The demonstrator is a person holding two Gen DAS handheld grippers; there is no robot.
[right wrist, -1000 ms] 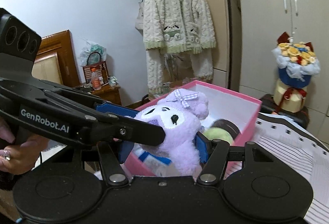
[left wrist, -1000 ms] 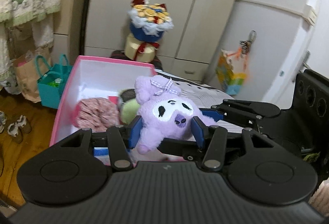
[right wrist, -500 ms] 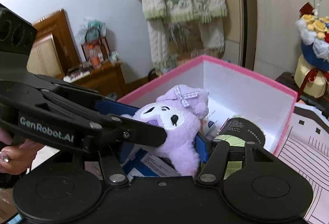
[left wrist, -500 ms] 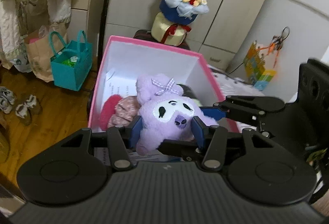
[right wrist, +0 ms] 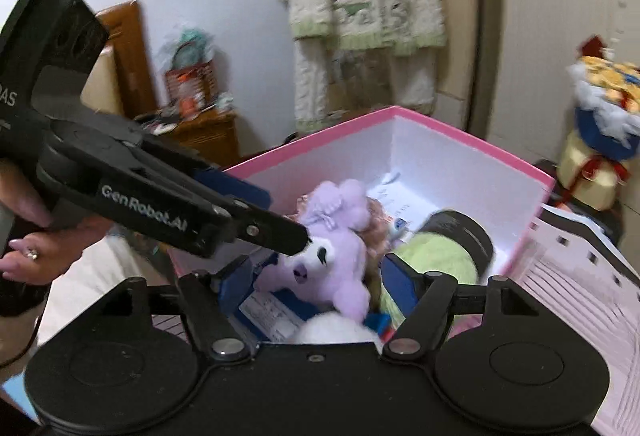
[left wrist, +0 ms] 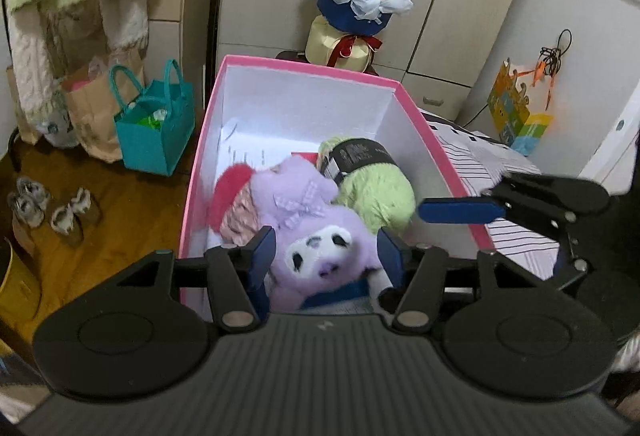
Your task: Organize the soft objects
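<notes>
Plush toy inside pink box, both tools opening around it.

Purple plush toy (left wrist: 320,236) lies in the pink box (left wrist: 304,65), leaning on a green yarn skein (left wrist: 376,192) and a red-and-pink knit item (left wrist: 234,196). Left tool (left wrist: 326,254): jaws opening, blue pads flanking the plush head, contact with the fur uncertain. Right tool (right wrist: 316,278): jaws opening, plush between the pads with clear gaps either side. Papers line the box floor. Striped bedding (left wrist: 492,156) lies beside the box.
</notes>
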